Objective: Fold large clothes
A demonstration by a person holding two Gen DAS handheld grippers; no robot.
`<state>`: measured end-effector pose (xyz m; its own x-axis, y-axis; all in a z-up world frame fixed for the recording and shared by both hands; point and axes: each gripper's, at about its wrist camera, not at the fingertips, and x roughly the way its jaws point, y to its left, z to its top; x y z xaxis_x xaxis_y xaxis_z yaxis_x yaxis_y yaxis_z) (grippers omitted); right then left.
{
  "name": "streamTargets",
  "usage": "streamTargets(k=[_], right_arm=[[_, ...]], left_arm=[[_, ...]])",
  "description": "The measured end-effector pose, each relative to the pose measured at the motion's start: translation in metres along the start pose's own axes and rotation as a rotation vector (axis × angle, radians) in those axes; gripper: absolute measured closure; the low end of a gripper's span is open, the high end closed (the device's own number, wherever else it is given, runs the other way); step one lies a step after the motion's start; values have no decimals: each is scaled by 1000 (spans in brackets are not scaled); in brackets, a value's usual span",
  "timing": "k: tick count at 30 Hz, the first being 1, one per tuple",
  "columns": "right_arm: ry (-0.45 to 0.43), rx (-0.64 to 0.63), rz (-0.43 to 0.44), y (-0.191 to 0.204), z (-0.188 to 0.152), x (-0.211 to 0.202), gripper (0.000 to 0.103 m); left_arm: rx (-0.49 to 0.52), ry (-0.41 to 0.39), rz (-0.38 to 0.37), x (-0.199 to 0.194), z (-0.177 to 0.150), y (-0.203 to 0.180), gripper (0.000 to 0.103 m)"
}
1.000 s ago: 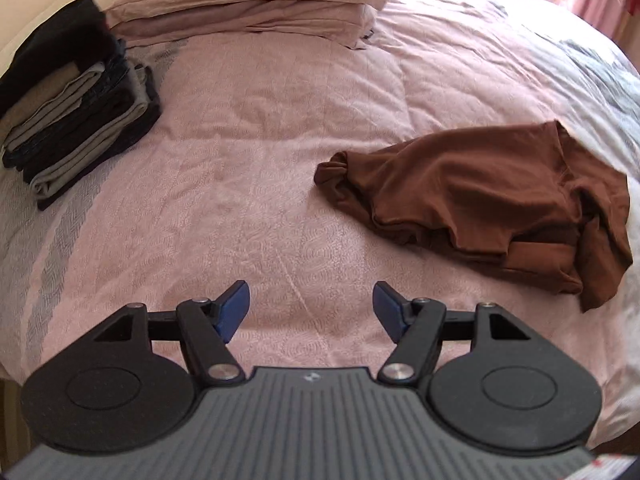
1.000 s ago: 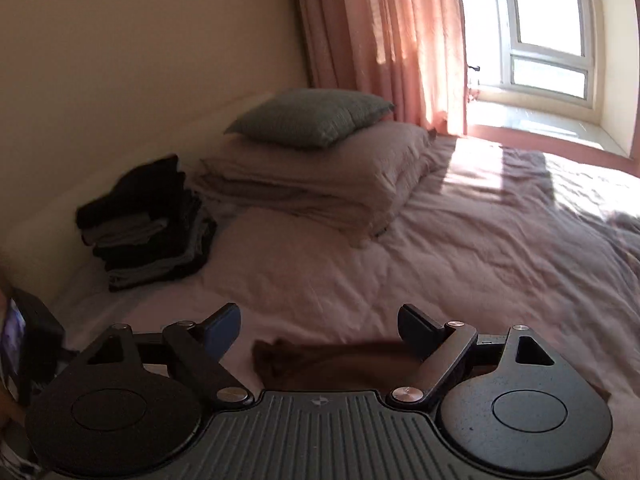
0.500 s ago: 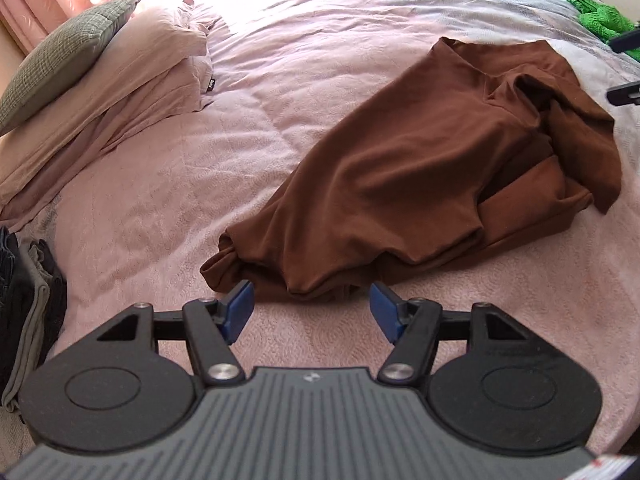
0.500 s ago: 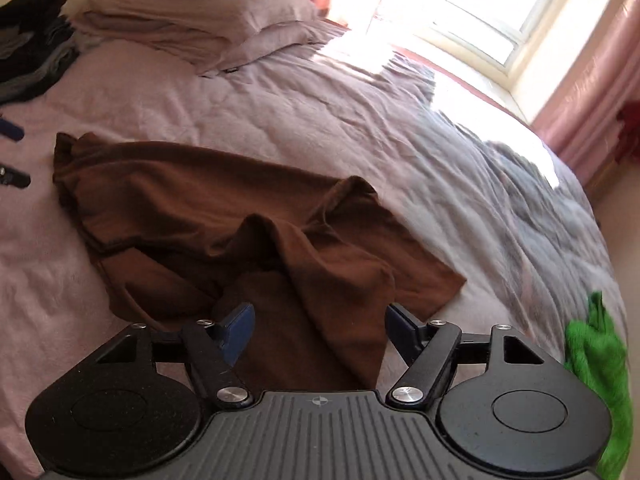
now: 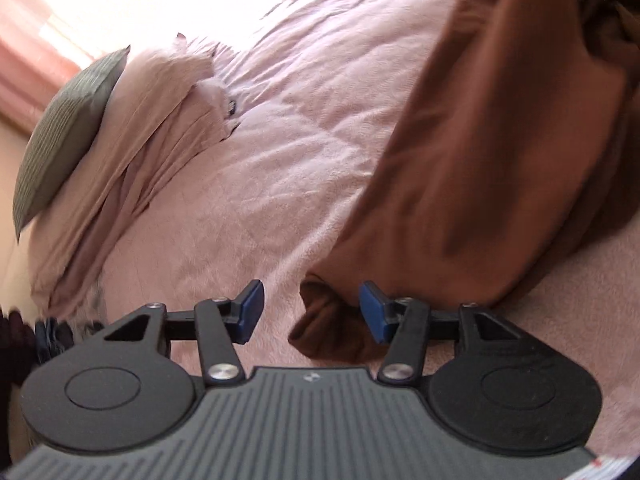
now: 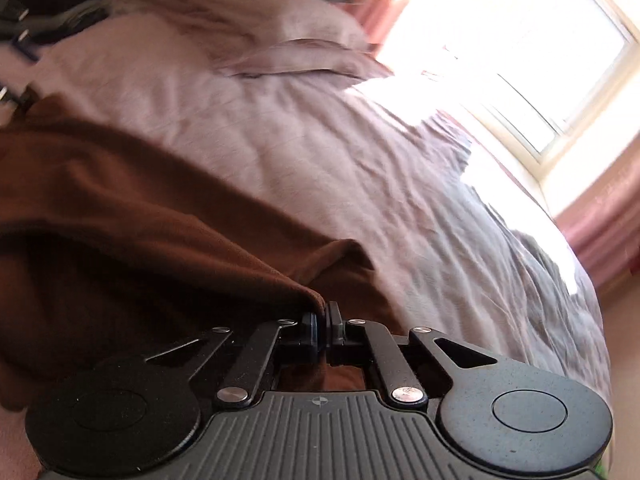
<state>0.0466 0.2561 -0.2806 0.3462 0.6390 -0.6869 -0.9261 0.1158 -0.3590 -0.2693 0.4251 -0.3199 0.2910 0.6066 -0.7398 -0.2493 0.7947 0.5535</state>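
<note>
**Right pinch on the brown garment, left spread at its corner**

My right gripper [image 6: 322, 326] has its blue pads pressed together on an edge of the brown garment [image 6: 132, 216], the cloth draping away to the left. My left gripper [image 5: 312, 312] stands wide apart, a bunched corner of the garment [image 5: 480, 152] lying between its fingertips. The garment sprawls on the pink bedspread [image 5: 280, 160]; stacked pillows [image 5: 132, 148] lie beyond.

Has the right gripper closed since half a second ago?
Yes. The right gripper, open before, is now shut on the brown garment edge, nearer it on the bed.
</note>
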Motion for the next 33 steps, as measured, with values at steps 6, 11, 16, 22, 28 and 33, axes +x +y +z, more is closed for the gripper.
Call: streamTargets(k=[6,11,16,22,28,33], right_arm=[[37,193,41,-52,6,2,103],[45,189,50,-54,7,5,103],[52,196,48,-53,1,9,103],[44,223,27,-50,0,2,103],[-155,280,-18,-68,10,-77,103],[-377,360,-99,-93,33,-179,103]], left_arm=[[172,-71,-77,-1,9,-23,54],[307,-65,-41,8,3,-39,54],[367,-50,9,11,-11,-41,54],[322,-94,54,20,-1,-41,91],[-85,-258,-9,-61,20,30,93],[-261,-477,-23,-154,45,94,93]])
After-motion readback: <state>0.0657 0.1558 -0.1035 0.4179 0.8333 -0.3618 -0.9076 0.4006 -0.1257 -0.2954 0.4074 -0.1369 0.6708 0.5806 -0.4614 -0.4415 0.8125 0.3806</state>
